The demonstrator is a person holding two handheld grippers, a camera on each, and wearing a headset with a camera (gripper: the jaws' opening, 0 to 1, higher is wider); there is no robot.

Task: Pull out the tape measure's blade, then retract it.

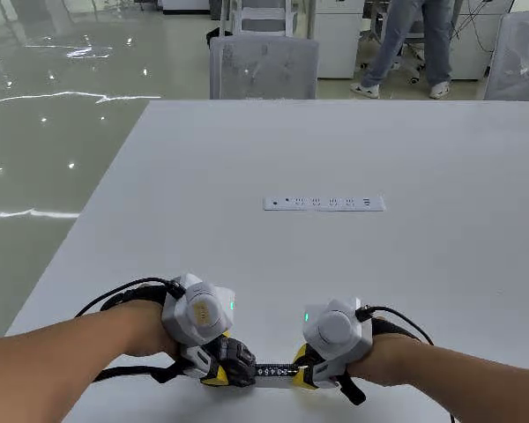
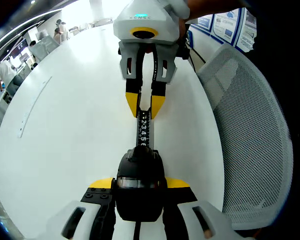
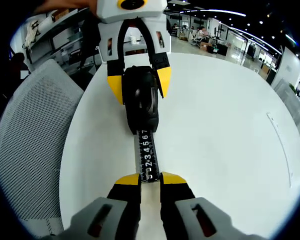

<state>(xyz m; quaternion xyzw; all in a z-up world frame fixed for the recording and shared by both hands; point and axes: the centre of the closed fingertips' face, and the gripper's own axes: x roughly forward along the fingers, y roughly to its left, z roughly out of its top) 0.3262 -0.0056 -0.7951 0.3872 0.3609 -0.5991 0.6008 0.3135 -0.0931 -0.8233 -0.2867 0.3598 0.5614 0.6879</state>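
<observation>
- Nearer the person than the power strip [image 1: 324,204], by the table's [image 1: 441,264] front edge: the tape measure's case [image 1: 235,362], with the left gripper [image 2: 139,183] clamped on its black body, one jaw on each flank.
- Right gripper [image 3: 150,179] just right of the case, jaws pinched almost together on the blade [image 3: 147,152] near its tip.
- A short stretch of blade is out, running straight from case to right gripper, roughly parallel to the power strip.
- Judgement: the pull turns on this line. The right gripper has the free end and should draw away along the blade's axis while the left anchors.
- Right gripper view reads the scale's low numbers. In the head view the left gripper half covers the case. Left gripper view catches a mesh chair [image 2: 250,135].
- Cannot tell whether the case touches the table.
</observation>
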